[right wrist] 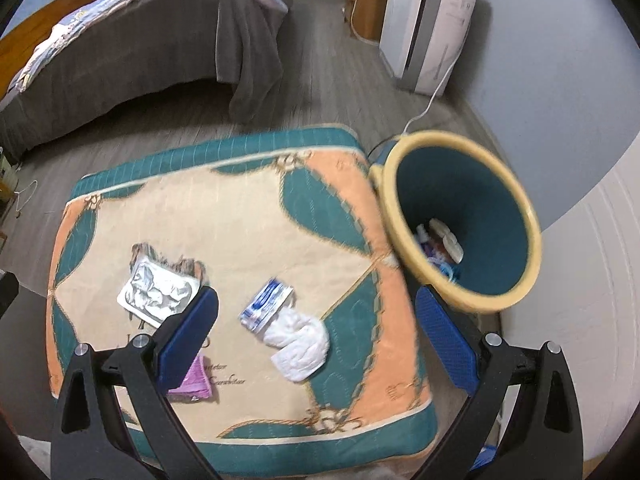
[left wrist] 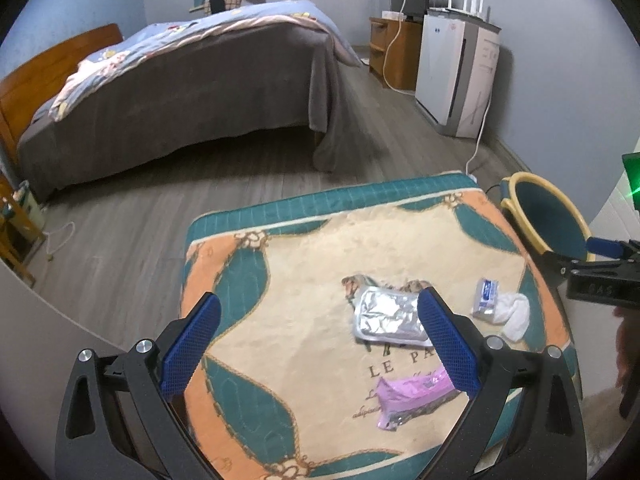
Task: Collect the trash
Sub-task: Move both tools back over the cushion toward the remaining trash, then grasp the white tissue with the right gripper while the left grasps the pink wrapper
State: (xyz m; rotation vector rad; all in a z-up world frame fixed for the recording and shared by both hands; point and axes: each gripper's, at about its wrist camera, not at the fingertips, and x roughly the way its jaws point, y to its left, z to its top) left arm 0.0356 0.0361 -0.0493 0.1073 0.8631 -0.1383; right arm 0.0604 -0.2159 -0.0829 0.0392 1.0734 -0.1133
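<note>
On the patterned cushion point(left wrist: 304, 264) point(right wrist: 248, 208) lie a silver foil packet point(left wrist: 386, 316) point(right wrist: 158, 290), a blue-and-white wrapper point(left wrist: 486, 296) point(right wrist: 266, 302), a crumpled white tissue point(left wrist: 514, 314) point(right wrist: 300, 340) and a purple wrapper point(left wrist: 412, 394) point(right wrist: 192, 380). My left gripper point(left wrist: 320, 328) hangs open above the cushion, its right finger beside the foil packet. My right gripper point(right wrist: 316, 332) is open over the tissue and blue wrapper, holding nothing. It also shows at the right edge of the left wrist view as the right gripper point(left wrist: 600, 268). The teal bin with a yellow rim point(right wrist: 460, 216) point(left wrist: 556, 216) stands right of the cushion and holds several scraps.
A bed point(left wrist: 180, 92) with a grey cover stands across the wooden floor point(left wrist: 120, 248). A white appliance point(left wrist: 456, 76) and a wooden cabinet point(left wrist: 394, 52) line the right wall, with a white cable point(left wrist: 478, 148) trailing toward the bin. A person's hand point(left wrist: 628, 344) shows at the right edge.
</note>
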